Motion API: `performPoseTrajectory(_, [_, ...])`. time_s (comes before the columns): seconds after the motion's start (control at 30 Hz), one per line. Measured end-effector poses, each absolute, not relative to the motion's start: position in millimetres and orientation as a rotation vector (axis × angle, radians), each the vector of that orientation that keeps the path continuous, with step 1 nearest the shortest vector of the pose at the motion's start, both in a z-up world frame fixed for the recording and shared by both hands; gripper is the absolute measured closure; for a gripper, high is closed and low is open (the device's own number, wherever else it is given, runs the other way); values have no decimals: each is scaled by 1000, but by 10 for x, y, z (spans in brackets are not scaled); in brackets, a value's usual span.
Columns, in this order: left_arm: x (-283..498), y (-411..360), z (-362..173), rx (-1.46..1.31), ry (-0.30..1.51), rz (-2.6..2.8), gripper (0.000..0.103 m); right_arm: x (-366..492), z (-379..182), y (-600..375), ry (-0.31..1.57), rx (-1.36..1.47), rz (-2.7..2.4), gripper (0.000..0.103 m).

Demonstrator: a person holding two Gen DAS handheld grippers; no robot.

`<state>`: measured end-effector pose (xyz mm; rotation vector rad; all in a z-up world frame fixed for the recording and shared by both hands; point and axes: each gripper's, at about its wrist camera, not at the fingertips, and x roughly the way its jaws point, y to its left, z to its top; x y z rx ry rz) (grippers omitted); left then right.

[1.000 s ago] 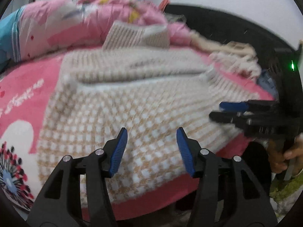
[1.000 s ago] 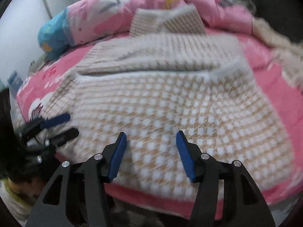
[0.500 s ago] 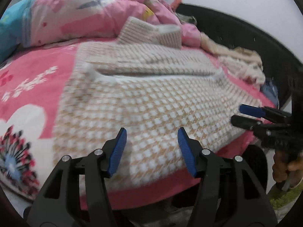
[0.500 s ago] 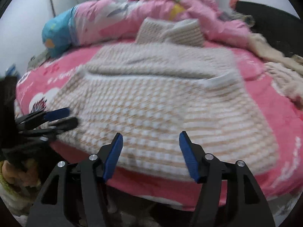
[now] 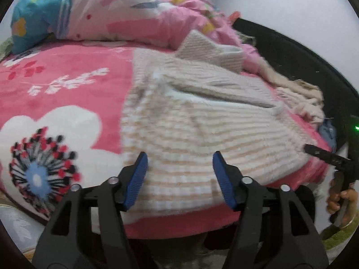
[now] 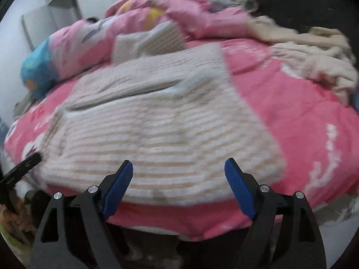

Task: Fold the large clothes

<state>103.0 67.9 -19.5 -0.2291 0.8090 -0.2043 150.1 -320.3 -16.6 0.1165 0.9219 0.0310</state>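
Taking the cream-and-tan checked knit sweater [image 5: 202,125] as the landmark: it lies flat on the pink floral blanket [image 5: 58,83] of the bed, hem toward the bed's near edge and folded collar [image 5: 211,49] at the far end against the heaped pink quilt [image 5: 125,11], so its long axis runs away from both claws. To its left the blanket shows a white flower print [image 5: 42,148]. The left claw [image 5: 179,177] hangs just short of the hem's left portion, its blue pads opening with nothing between them and only knit beyond. The right claw [image 6: 178,186] sits before the hem's right portion, its pads spreading wider, also with nothing gripped; its dark tip [image 5: 323,154] shows at the sweater's right corner in the left view. To the sweater's right lies a pile of cream fringed fabric [image 6: 314,53]. The coming move likely turns on each claw taking its own hem corner, so each hand is the nearer one for its side, and the lift would carry the hem along the long axis toward the collar. Compared with a second earlier, both claws have drifted outward from the sweater's middle toward its corners, more blanket shows on each outer side, the views have rolled, and the right pads stand markedly farther apart
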Motion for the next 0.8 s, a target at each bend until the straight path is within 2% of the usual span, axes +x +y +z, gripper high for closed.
performPoseTrajectory(0.07, [1134, 780, -372, -270, 864, -208, 46, 1615, -450, -3338, 998, 150, 21, 21])
performPoseTrajectory(0.13, [1148, 802, -391, -293, 857, -209, 46, 1616, -532, -3326, 981, 137, 36, 18])
performPoseTrajectory(0.33, [1103, 790, -208, -305, 864, -195, 46, 1517, -278, -3273, 983, 157, 29, 18])
performPoseTrajectory(0.47, [1057, 773, -19, -246, 820, -173, 39, 1416, -23, -3306, 923, 173, 57, 18])
performPoseTrajectory(0.8, [1432, 420, 401, -145, 768, -225, 32, 1719, 331, -2945, 880, 186, 200, 13])
